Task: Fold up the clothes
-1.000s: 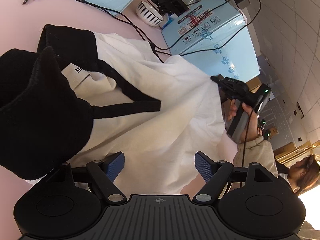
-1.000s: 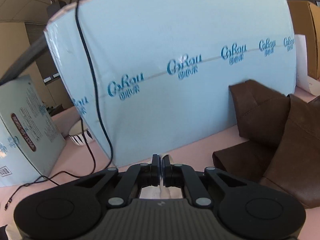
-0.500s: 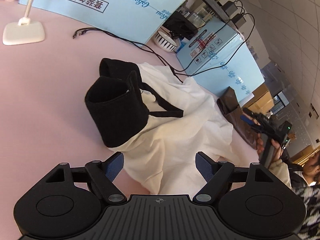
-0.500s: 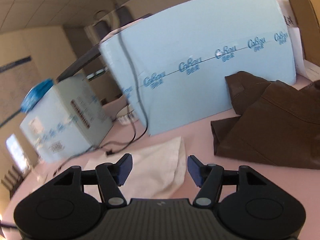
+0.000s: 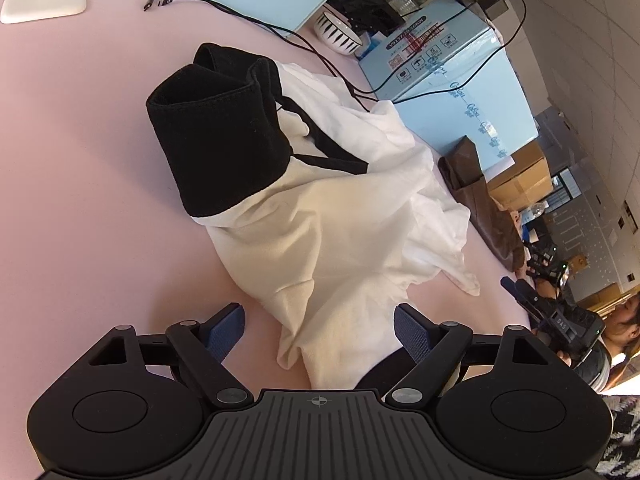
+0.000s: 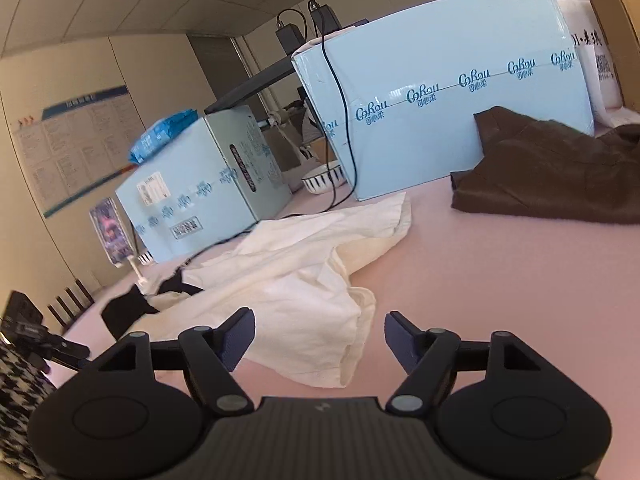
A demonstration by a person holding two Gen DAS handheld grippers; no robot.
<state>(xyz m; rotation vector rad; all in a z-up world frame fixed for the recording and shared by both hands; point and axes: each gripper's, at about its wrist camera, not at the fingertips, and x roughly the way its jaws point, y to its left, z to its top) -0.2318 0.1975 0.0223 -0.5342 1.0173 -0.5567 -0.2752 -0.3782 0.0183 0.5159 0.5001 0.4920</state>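
Pink tabletop [image 5: 80,200], with a crumpled white garment [image 5: 340,232] heaped in the middle.
Both my claws, left gripper [image 5: 319,330] and right gripper [image 6: 319,338], hover spread wide and empty just above its near hem; its black sleeves [image 5: 216,140] lie bunched farther off.

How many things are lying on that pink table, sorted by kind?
Garments: 2, a white and black garment and a brown garment
Light blue boxes: 2
Striped bowls: 1
Phone stands: 1
Total: 6
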